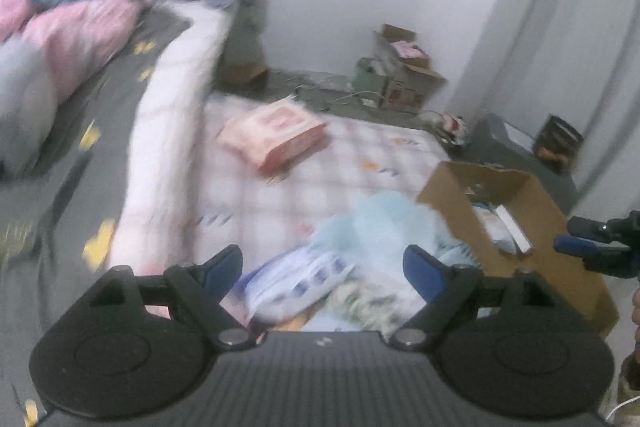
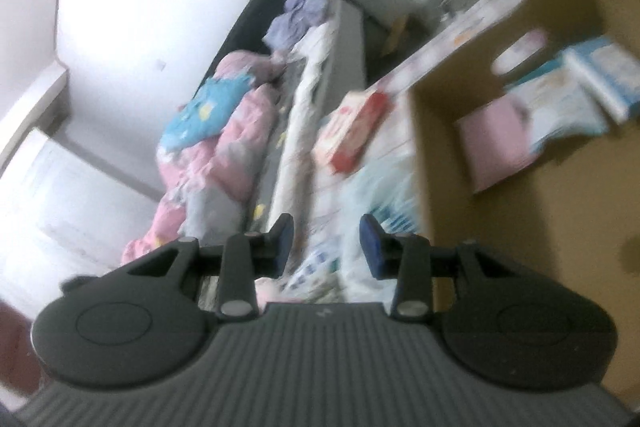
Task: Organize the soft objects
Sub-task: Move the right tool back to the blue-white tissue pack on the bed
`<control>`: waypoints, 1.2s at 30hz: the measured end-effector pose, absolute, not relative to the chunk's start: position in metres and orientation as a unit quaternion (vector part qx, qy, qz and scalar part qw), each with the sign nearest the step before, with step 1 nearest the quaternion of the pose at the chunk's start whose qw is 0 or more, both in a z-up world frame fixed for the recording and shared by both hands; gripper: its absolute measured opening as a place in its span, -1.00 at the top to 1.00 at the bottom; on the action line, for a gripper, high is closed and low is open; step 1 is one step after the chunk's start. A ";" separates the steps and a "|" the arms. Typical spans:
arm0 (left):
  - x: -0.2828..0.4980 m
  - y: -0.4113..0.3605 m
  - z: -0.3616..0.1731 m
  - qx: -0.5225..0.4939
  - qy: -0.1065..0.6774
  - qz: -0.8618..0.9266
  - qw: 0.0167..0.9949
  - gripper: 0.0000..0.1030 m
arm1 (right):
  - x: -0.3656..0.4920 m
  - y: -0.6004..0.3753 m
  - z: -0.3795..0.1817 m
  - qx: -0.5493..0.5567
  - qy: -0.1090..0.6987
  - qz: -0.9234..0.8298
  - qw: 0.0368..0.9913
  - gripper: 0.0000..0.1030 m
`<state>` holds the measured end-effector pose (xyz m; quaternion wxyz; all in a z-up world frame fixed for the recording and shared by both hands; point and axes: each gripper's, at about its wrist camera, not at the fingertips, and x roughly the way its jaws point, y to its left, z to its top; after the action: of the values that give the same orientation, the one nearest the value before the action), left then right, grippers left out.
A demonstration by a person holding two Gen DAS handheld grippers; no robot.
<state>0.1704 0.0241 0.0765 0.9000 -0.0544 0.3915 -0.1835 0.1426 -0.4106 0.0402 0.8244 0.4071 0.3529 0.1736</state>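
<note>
Left wrist: left gripper (image 1: 322, 267) gaped wide, empty, over soft packs (image 1: 296, 283); right gripper (image 2: 326, 239) part-open, empty. Next: grab one, into cardboard box (image 1: 560, 227).

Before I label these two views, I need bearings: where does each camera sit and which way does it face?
Left wrist: on the left gripper, jaws wide and empty, looking down over the bed at the red-and-white pack; the right gripper shows at the edge.
Right wrist: on the right gripper, jaws apart and empty, view tilted, facing the cardboard box.
Shared: pack, box, pink bedding.
</note>
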 end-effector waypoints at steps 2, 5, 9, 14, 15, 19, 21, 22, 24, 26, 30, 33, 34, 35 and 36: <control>0.163 0.038 0.067 -0.059 0.388 -0.173 0.903 -0.72 | 0.152 -0.389 0.043 0.397 0.364 0.188 0.821 0.29; 0.151 0.048 0.055 -0.042 0.375 -0.170 0.910 -0.71 | 0.166 -0.353 0.050 0.377 0.384 0.215 0.815 0.29; 0.141 0.043 0.040 0.007 0.361 -0.188 0.914 -0.67 | 0.185 -0.310 0.052 0.362 0.409 0.236 0.804 0.29; 0.155 0.012 0.020 0.096 0.361 -0.226 0.900 -0.30 | 0.209 -0.277 0.043 0.366 0.426 0.245 0.790 0.28; 0.159 0.006 0.015 0.114 0.365 -0.231 0.895 -0.27 | 0.212 -0.271 0.041 0.367 0.429 0.245 0.788 0.28; 0.186 -0.014 -0.004 0.176 0.385 -0.244 0.872 -0.18 | 0.225 -0.259 0.032 0.365 0.442 0.245 0.782 0.28; 0.199 -0.023 -0.014 0.203 0.396 -0.250 0.860 -0.18 | 0.230 -0.255 0.027 0.362 0.448 0.244 0.780 0.28; 0.204 -0.028 -0.020 0.217 0.404 -0.255 0.851 -0.18 | 0.233 -0.254 0.025 0.361 0.450 0.243 0.780 0.28; 0.213 -0.036 -0.031 0.238 0.427 -0.267 0.831 -0.18 | 0.238 -0.253 0.020 0.361 0.454 0.241 0.778 0.26; 0.219 -0.041 -0.040 0.258 0.431 -0.263 0.824 -0.15 | 0.244 -0.253 0.016 0.360 0.458 0.238 0.777 0.24; 0.229 -0.036 -0.036 0.243 0.432 -0.271 0.825 0.14 | 0.255 -0.253 0.007 0.361 0.465 0.235 0.774 0.23; 0.241 -0.026 -0.029 0.215 0.434 -0.276 0.830 0.26 | 0.261 -0.253 0.002 0.360 0.469 0.234 0.772 0.23; 0.247 -0.021 -0.028 0.202 0.439 -0.276 0.831 0.27 | 0.264 -0.253 0.001 0.360 0.470 0.234 0.771 0.22; 0.254 -0.018 -0.026 0.190 0.444 -0.275 0.831 0.28 | 0.267 -0.252 -0.001 0.360 0.472 0.234 0.770 0.22; 0.260 -0.013 -0.025 0.175 0.449 -0.273 0.832 0.29 | 0.269 -0.252 -0.003 0.361 0.473 0.234 0.769 0.22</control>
<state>0.2605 -0.0126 -0.0247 0.8324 0.1747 0.4492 -0.2735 0.2687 -0.2516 -0.0026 0.7689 0.3611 0.4730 0.2340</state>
